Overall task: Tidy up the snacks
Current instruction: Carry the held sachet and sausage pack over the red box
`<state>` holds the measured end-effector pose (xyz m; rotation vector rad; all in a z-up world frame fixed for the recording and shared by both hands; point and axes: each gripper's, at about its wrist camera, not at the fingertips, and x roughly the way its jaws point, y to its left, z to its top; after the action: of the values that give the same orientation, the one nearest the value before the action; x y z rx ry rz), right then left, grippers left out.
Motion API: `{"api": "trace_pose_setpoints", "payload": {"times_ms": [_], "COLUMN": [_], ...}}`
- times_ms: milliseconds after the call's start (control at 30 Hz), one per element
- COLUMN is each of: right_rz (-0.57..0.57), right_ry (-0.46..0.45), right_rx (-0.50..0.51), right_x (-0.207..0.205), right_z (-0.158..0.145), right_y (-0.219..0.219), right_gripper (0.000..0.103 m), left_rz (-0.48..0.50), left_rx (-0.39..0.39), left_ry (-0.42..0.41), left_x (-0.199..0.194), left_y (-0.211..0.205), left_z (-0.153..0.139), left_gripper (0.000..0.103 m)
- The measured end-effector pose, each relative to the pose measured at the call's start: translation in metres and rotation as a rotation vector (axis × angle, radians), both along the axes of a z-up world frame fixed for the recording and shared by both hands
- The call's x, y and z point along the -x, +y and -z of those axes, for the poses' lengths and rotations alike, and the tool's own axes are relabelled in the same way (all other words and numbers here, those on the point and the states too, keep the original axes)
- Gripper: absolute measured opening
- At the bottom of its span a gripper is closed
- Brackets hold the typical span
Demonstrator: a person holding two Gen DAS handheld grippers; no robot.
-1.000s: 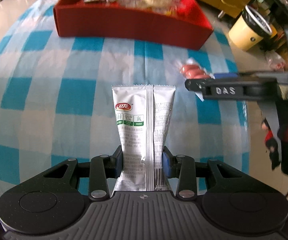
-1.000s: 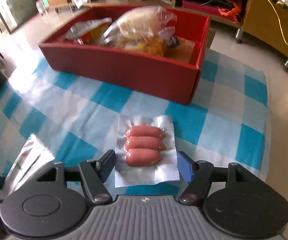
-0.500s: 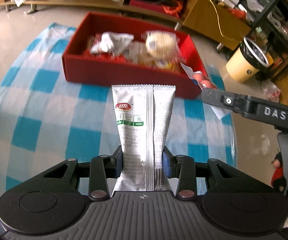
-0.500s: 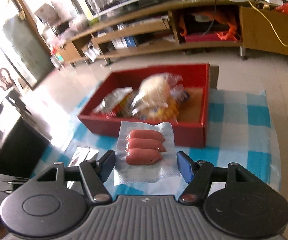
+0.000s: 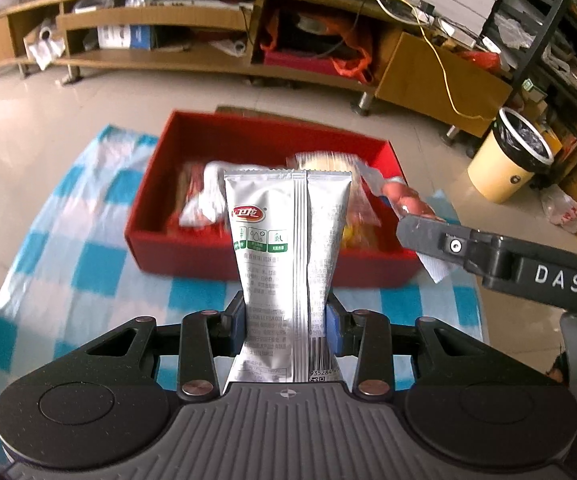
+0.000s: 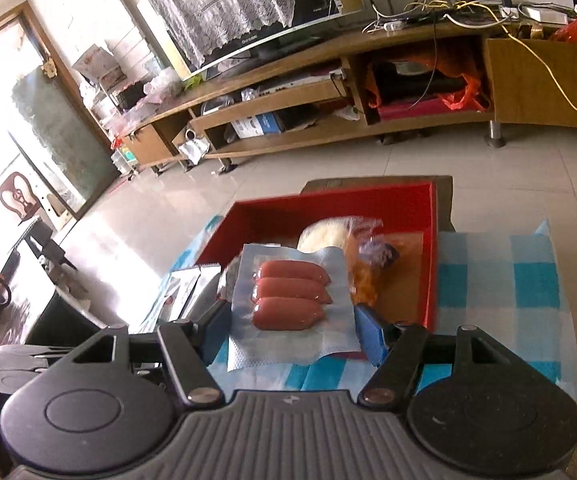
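Note:
My left gripper [image 5: 286, 322] is shut on a silver snack packet [image 5: 288, 240] and holds it upright above the checked cloth, in front of the red box [image 5: 192, 256]. My right gripper [image 6: 292, 330] is shut on a clear pack of three sausages [image 6: 288, 294], held in the air just before the red box [image 6: 432, 272]. The right gripper also shows in the left wrist view [image 5: 428, 236], with the sausage pack [image 5: 406, 200] over the box's right end. The box holds several wrapped snacks [image 6: 328, 236].
A blue-and-white checked cloth [image 5: 88, 272] covers the low table. A yellow bin [image 5: 508, 160] stands on the floor at the right. A long wooden TV cabinet [image 6: 368, 120] runs along the far wall.
Both grippers have risen from the cloth with their packs and moved toward the red box. The sausage pack has left the cloth and now hangs by the box's right end.

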<state>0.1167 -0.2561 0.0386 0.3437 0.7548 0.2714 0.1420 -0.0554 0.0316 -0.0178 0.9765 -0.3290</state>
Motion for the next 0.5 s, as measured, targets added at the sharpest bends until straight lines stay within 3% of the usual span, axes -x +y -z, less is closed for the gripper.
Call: {"api": "trace_pose_setpoints", "payload": {"times_ms": [300,500], "right_rz": [0.047,0.069], "right_ry": [-0.011,-0.007], "right_rx": [-0.009,0.067], "right_x": [-0.037,-0.064], "right_z": [0.005,0.014], "right_y": [-0.004,0.005], "right_gripper": [0.064,0.064], "left_rz": [-0.020,-0.053], "left_rx": [-0.060,-0.099], "left_ry": [-0.035,-0.030], "left_x": [-0.048,-0.079], "left_y": [-0.014,-0.019], "left_z": [0.007,0.022], "left_gripper": [0.046,0.046]}}
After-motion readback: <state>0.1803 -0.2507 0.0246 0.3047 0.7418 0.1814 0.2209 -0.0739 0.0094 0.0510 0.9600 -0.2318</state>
